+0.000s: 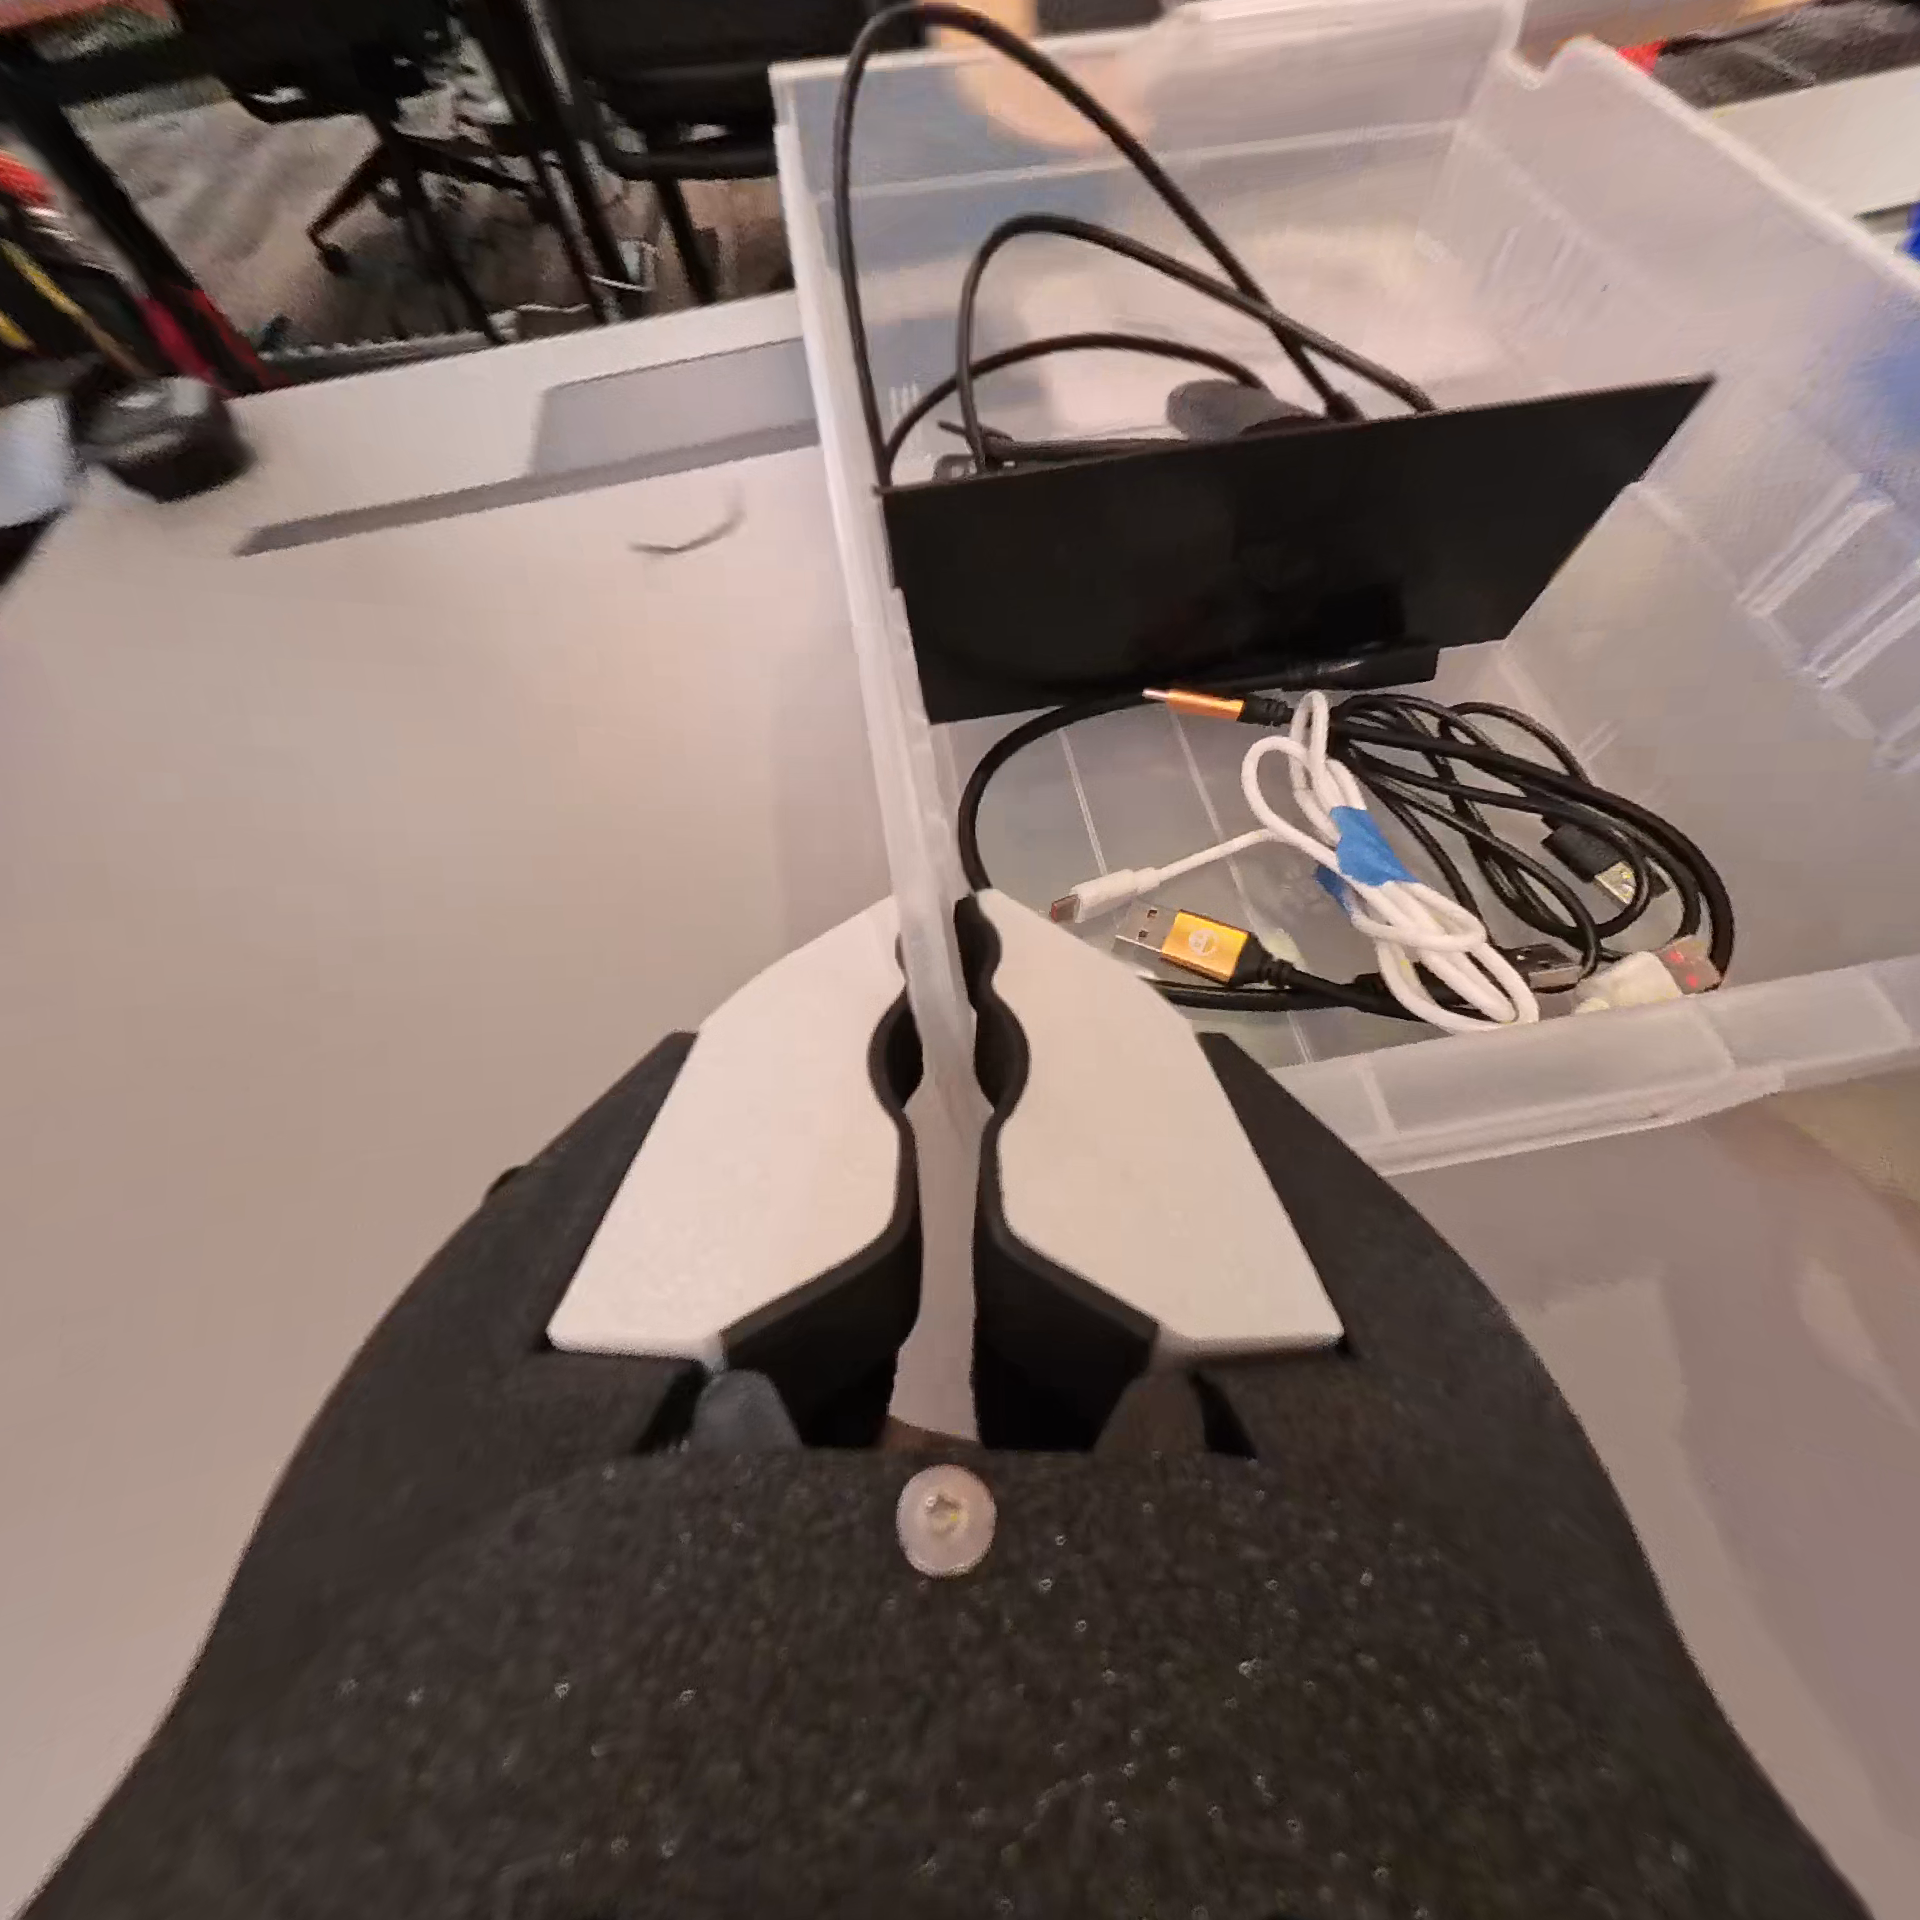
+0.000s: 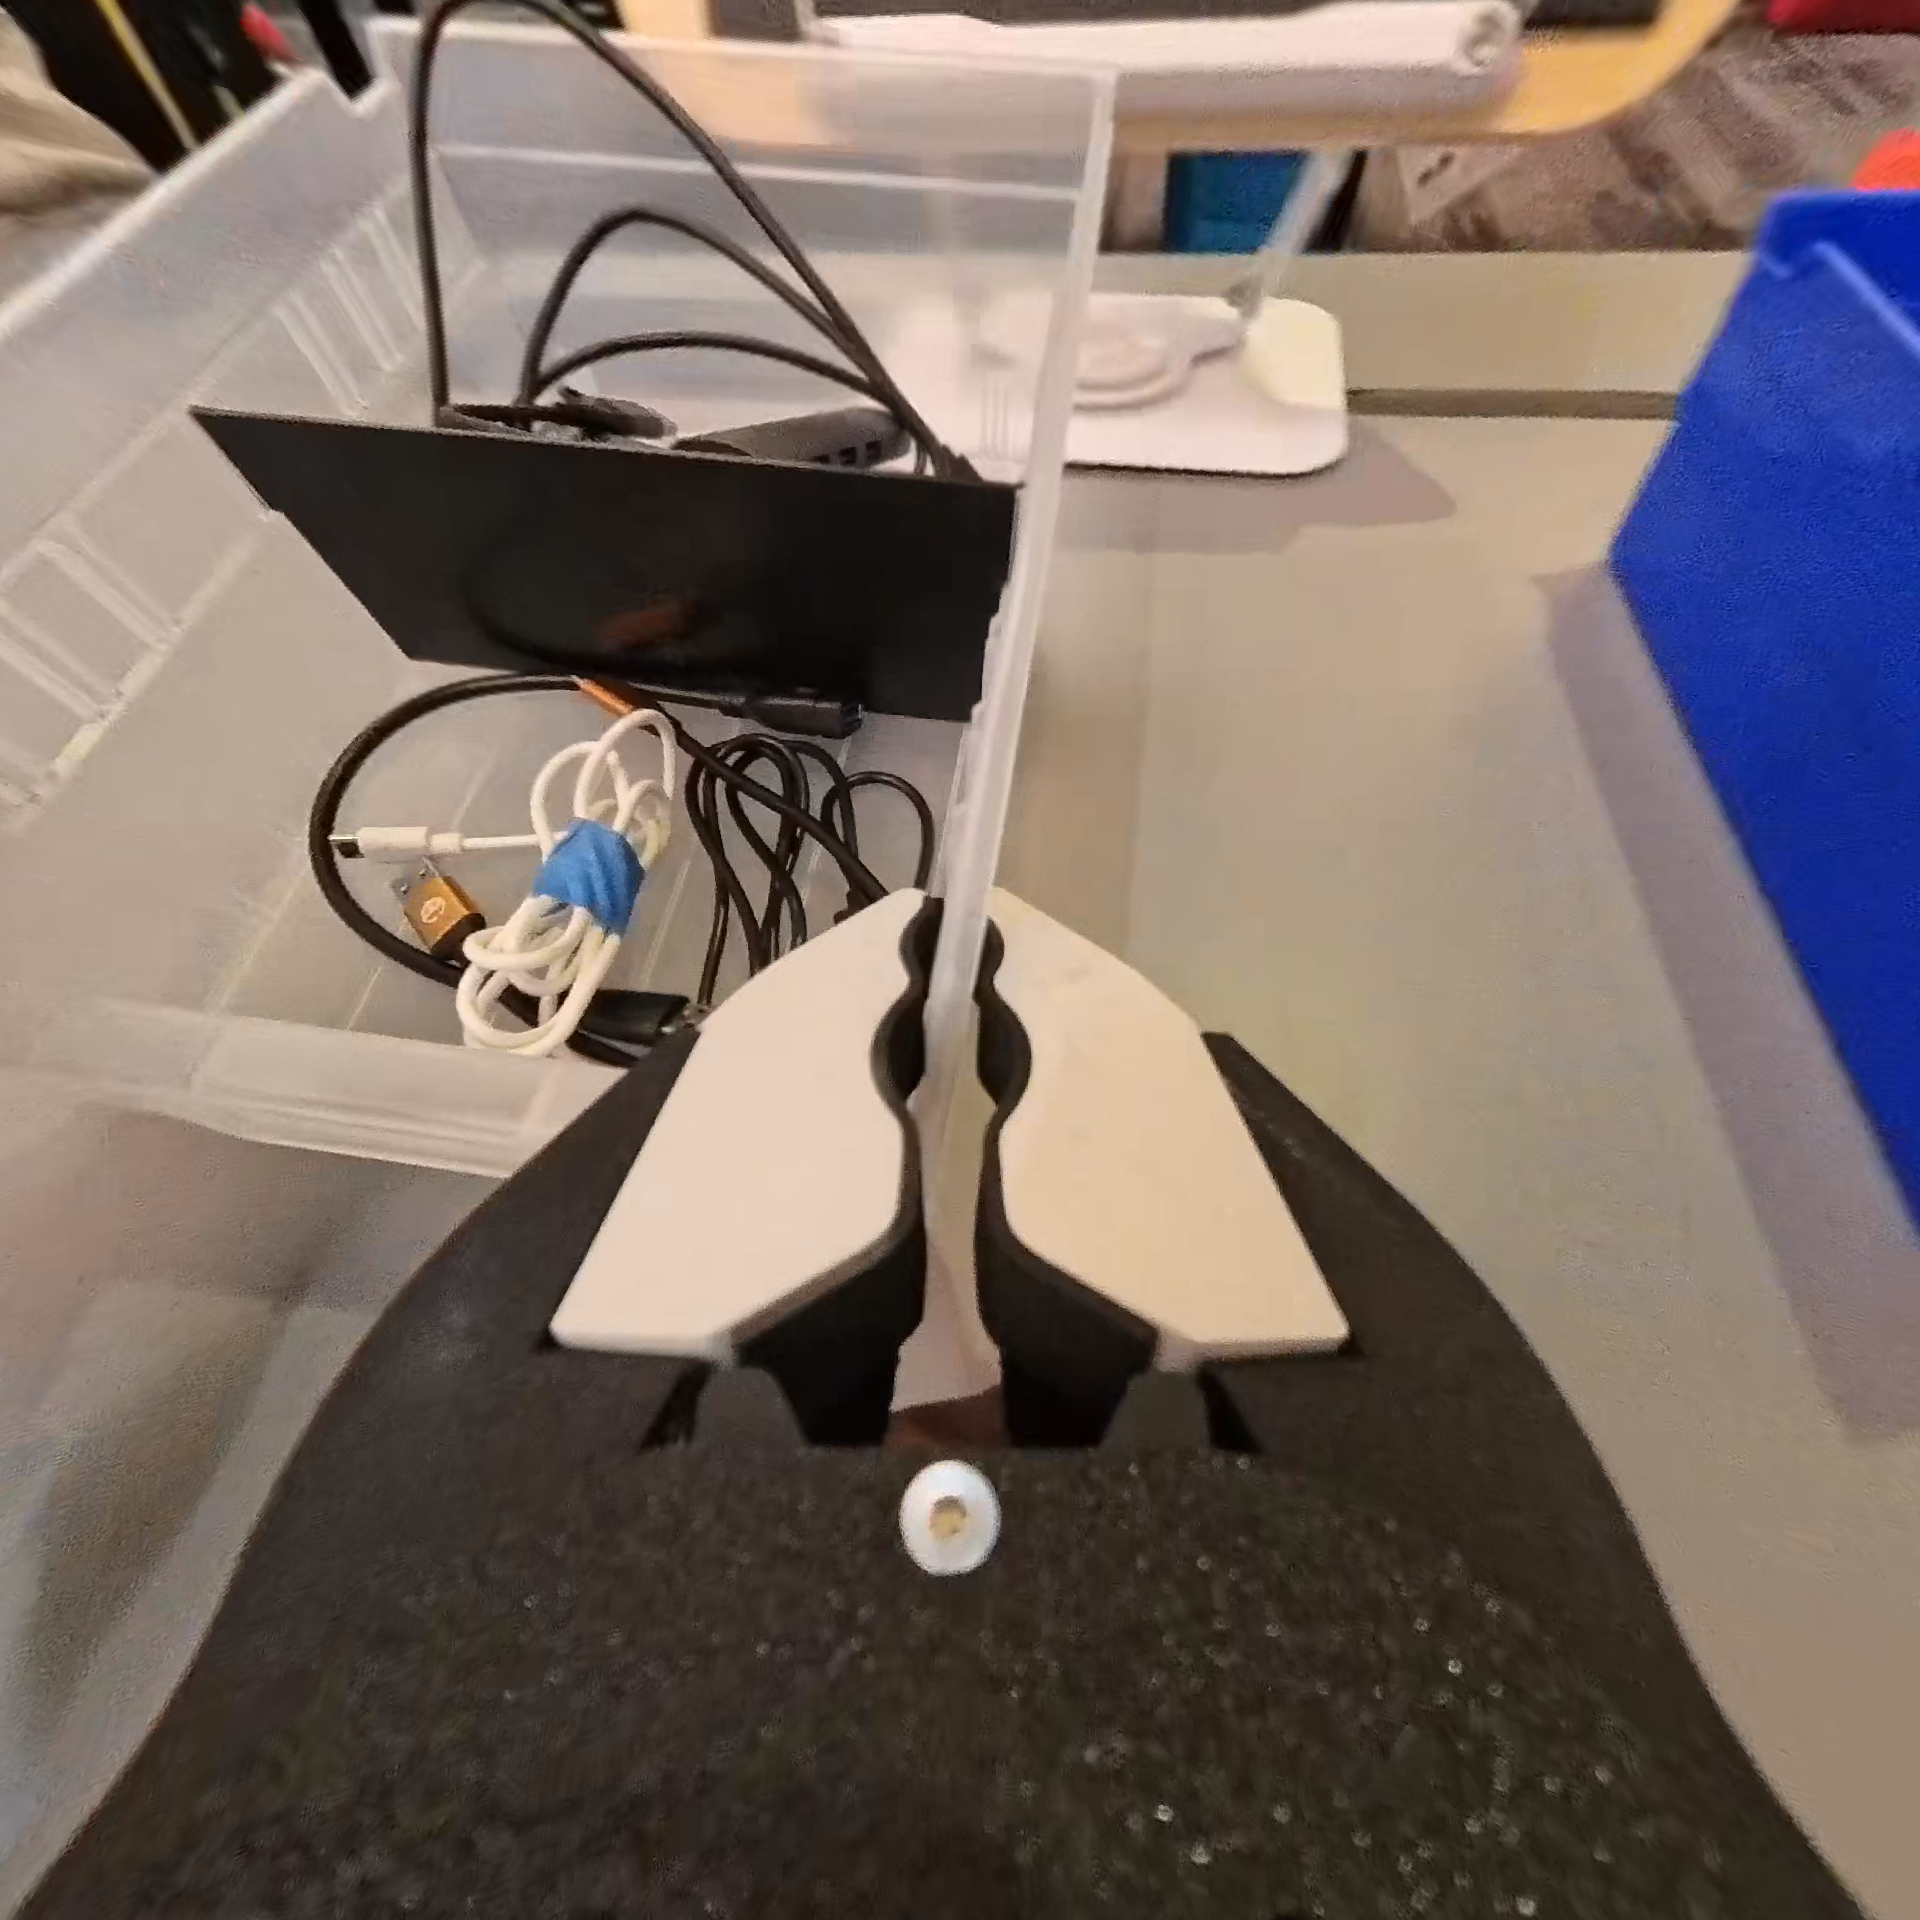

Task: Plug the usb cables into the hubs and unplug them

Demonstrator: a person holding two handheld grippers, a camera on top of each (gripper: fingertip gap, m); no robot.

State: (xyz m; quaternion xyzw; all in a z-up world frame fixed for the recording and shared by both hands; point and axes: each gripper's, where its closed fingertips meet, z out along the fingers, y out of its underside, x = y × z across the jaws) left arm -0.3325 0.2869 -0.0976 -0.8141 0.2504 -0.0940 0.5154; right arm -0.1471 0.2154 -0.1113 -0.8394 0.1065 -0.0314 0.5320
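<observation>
A clear plastic bin (image 1: 1558, 1081) stands on the table, split by a black divider (image 1: 1247, 551). The near compartment holds loose USB cables: an orange-plugged black one (image 1: 1184, 940), a white bundle with blue tape (image 1: 1371, 873) and black coils (image 1: 1538, 821). Behind the divider lie more black cables and a grey hub (image 2: 810, 442). My left gripper (image 1: 940, 925) is shut on the bin's left wall (image 1: 883, 665). My right gripper (image 2: 951, 914) is shut on the bin's right wall (image 2: 1039, 520). The right wrist view also shows the divider (image 2: 623, 561) and white bundle (image 2: 582, 883).
A blue bin (image 2: 1787, 623) stands close on the right. A white stand base (image 2: 1195, 384) sits behind the clear bin. A dark round object (image 1: 156, 436) lies at the far left of the white table (image 1: 416, 831). Office chairs stand beyond the table's far edge.
</observation>
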